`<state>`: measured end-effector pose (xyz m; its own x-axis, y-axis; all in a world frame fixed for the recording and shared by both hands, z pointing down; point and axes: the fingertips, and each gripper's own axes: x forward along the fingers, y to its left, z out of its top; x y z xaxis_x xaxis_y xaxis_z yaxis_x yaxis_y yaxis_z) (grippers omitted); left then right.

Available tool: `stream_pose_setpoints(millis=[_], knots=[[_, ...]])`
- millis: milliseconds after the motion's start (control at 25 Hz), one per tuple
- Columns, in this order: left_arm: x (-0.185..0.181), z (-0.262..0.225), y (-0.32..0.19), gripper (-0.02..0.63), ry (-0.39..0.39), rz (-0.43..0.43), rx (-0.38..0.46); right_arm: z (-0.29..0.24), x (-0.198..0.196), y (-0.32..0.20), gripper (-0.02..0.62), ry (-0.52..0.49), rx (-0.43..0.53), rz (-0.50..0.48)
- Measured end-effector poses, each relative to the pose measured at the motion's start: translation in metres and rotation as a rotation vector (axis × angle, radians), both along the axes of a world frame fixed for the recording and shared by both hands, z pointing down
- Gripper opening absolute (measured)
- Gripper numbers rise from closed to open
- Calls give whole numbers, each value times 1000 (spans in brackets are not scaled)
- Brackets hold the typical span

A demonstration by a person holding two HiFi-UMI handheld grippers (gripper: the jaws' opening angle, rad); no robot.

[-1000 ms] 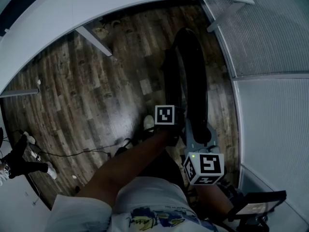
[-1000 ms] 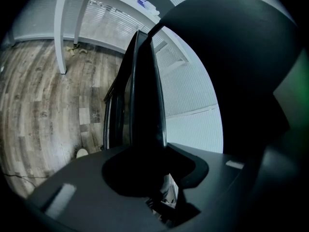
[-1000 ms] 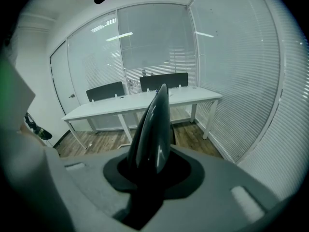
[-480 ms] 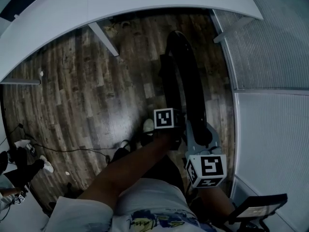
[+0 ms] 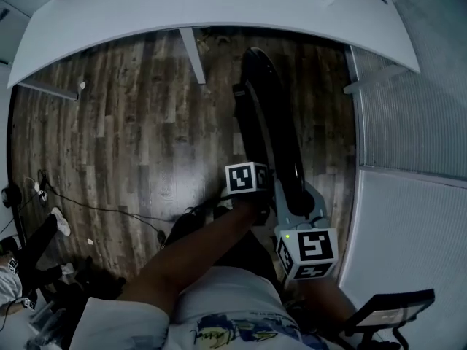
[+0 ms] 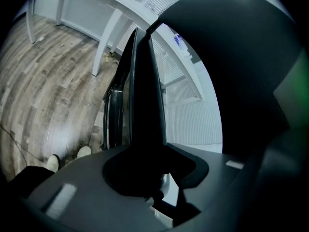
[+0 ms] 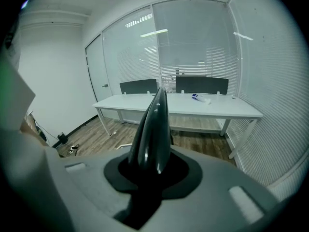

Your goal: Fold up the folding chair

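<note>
Two grippers: both clamp the folding chair [image 5: 271, 126] at its near, upper end, the left just beside the right.
Left gripper [image 5: 258, 195]: jaws closed on the chair's dark frame edge, which runs up between them.
Right gripper [image 5: 295, 204]: jaws have just been closing and now press on the glossy black rim standing between them.
Folding chair: seen edge-on as a narrow black shape, standing on the wooden floor [image 5: 131, 137] with its far end near the white table [image 5: 182, 9].
Right of chair: a wall of blinds [image 5: 412, 130].
Left of chair: a cable [image 5: 98, 210] lies across the floor.
Person: a bare forearm [image 5: 193, 250] reaches to the left gripper.
</note>
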<state>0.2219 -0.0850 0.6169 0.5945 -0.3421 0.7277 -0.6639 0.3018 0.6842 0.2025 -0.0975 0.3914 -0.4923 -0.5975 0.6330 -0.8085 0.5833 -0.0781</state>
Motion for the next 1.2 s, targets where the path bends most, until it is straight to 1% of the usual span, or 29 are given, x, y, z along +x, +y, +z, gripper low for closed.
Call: stream_pose_setpoints(millis=[240, 520, 840, 1200], knots=[[-53, -6, -18, 127, 19, -167, 31, -5, -55, -7, 71, -7, 0, -153], [-134, -11, -22, 127, 23, -313, 33, -8, -135, -7, 71, -8, -1, -301], [-227, -13, -39, 127, 29, -446, 23, -9, -230, -23, 71, -1, -10, -432], [-326, -6, -60, 127, 35, -565, 29, -3, -328, -40, 72, 3, -5, -554]])
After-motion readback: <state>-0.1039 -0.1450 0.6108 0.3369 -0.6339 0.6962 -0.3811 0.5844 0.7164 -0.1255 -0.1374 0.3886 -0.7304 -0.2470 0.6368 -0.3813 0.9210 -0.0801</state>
